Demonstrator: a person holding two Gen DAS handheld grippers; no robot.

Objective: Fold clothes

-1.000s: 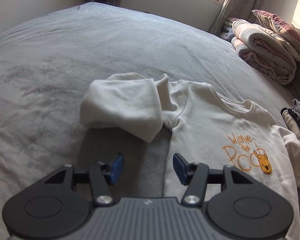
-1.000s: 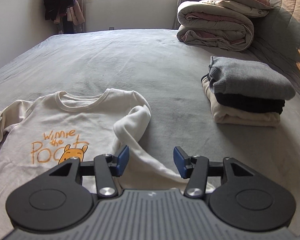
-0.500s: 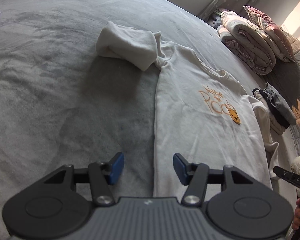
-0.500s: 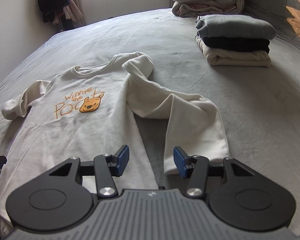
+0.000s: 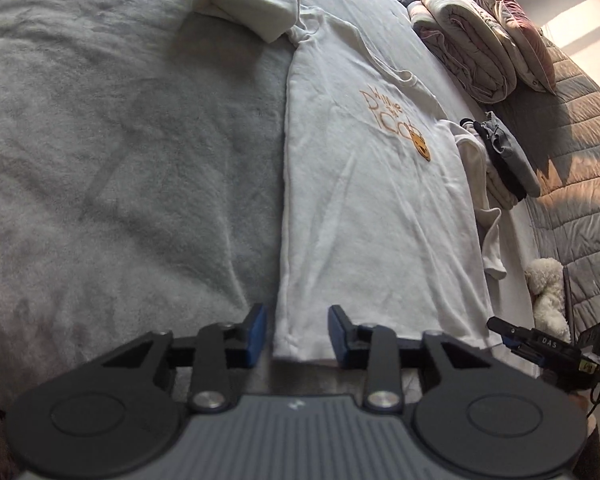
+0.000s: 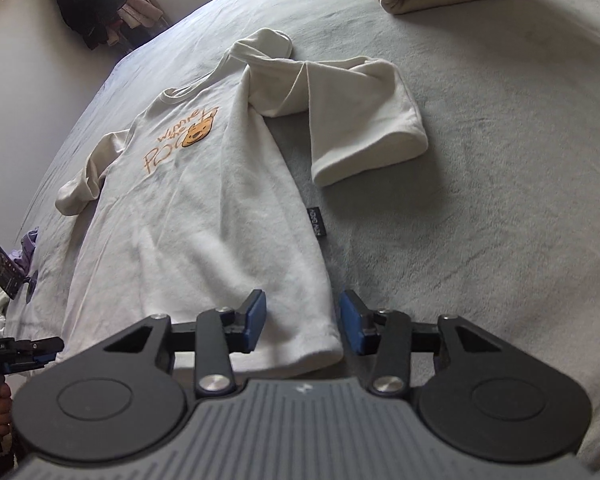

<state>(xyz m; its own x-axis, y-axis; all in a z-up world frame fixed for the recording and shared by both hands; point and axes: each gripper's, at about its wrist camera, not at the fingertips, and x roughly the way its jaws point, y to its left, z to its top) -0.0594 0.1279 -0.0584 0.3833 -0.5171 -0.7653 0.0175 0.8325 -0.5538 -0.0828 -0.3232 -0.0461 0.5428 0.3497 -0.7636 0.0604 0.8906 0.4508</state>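
Cream sweatshirt point(image 5: 364, 200) w/ orange bear print lies flat, face up, on grey bed point(image 5: 120, 140), hem nearest both cams

L tongs point(image 5: 296, 334) at hem's left corner; jaws have just been closing, hem corner sits between blue pads but gap shows each side, not pinching yet

R tongs point(image 6: 302, 328) at hem's right corner; jaws also just been closing, cloth edge between pads, still spread, no squeeze seen

Sleeve point(image 6: 364, 120) on sweatshirt's right side bent out across bed; other sleeve point(image 5: 244, 0) bunched beside shoulder

Stack of folded clothes point(image 5: 504, 164) just beyond sweatshirt's right sleeve side; rolled quilts point(image 5: 468, 40) further past neck end

Black side label point(image 6: 315, 222) on sweatshirt's right seam
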